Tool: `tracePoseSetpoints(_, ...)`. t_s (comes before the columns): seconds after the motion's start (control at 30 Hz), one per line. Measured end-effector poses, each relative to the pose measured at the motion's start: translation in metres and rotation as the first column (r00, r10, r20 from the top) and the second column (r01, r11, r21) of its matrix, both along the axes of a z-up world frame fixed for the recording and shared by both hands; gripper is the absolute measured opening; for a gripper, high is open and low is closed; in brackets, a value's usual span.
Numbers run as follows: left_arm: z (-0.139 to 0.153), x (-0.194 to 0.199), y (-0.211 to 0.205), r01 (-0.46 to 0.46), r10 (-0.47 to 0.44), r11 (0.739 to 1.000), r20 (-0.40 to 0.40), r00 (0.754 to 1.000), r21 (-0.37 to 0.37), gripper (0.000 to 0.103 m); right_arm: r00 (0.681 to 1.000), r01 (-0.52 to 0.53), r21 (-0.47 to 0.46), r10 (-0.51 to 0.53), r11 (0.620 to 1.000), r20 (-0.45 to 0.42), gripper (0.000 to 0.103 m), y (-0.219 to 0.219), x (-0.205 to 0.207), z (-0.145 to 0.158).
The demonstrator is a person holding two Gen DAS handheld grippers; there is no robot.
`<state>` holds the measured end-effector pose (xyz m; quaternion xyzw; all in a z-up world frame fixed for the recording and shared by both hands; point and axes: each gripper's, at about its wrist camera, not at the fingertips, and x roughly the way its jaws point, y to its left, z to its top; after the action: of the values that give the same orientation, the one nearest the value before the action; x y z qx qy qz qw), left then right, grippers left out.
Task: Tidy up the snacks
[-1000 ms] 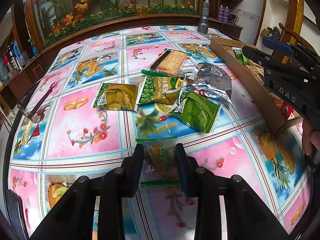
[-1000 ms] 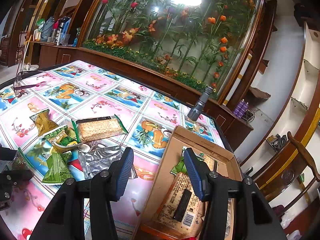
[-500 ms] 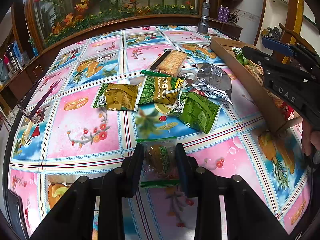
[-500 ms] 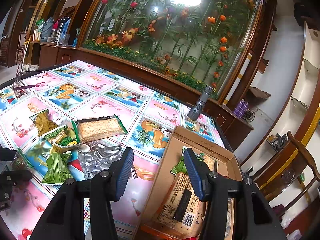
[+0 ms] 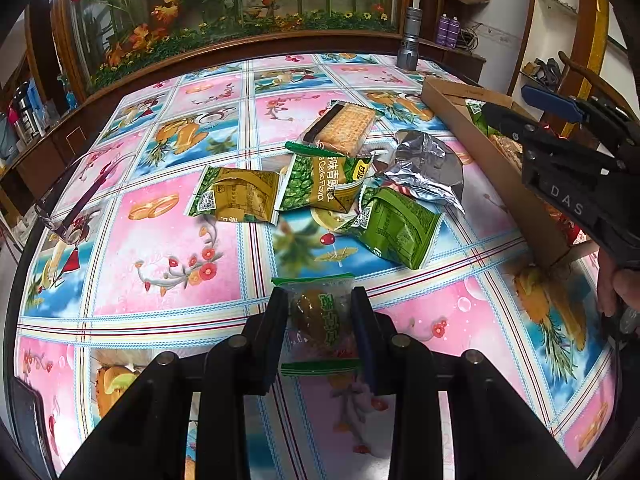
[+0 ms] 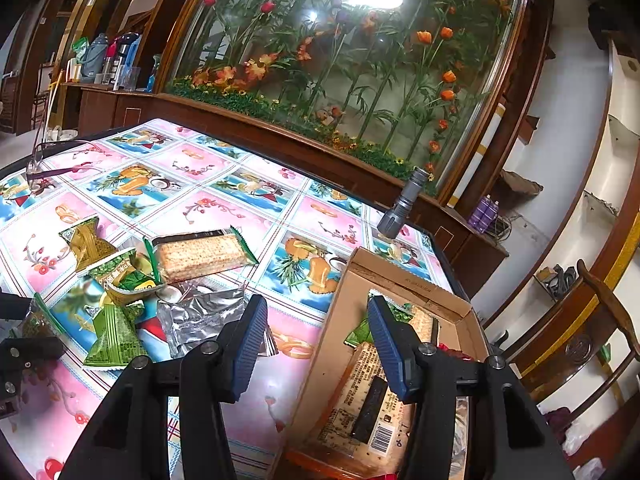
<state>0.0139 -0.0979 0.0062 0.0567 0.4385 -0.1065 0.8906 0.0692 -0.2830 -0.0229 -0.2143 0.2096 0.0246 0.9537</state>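
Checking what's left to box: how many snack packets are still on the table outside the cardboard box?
6: clear packet in the left gripper, olive packet, pea bag, green bag, silver pouch, crackers. Others may hide underneath.

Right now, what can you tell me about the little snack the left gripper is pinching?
The small clear packet has green bands at both ends, green lettering and a brownish lump inside. It looks like thin, crinkly plastic. It lies lengthwise between the two fingers of the left gripper, which press its sides, above the flowery tablecloth, apart from the other snacks.
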Motion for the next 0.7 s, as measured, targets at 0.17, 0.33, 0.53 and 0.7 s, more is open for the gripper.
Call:
tracePoseSetpoints(0.17, 0.002, 0.000, 0.000, 0.001, -0.001, 1.000, 0.004, 1.000, -0.003, 0.031, 1.000, -0.001, -0.001, 0.001, 1.000, -0.006, 0.056, 0.002, 0.001, -0.002)
tracePoseSetpoints(0.33, 0.003, 0.000, 0.001, -0.005, 0.005, 1.000, 0.006, 1.000, -0.010, 0.031, 1.000, -0.007, 0.025, 0.007, 1.000, -0.021, 0.056, 0.001, 0.001, -0.002)
tracePoseSetpoints(0.53, 0.008, 0.003, 0.011, -0.039, 0.040, 0.998, 0.015, 0.999, -0.058, 0.031, 0.986, -0.011, 0.322, 0.064, 0.947, -0.154, 0.056, -0.032, 0.015, 0.006)
tracePoseSetpoints(0.7, 0.009, 0.006, 0.022, -0.077, 0.079, 0.994, 0.015, 0.997, -0.082, 0.031, 0.916, -0.067, 0.577, 0.279, 0.814, -0.288, 0.057, -0.033, 0.020, 0.003)
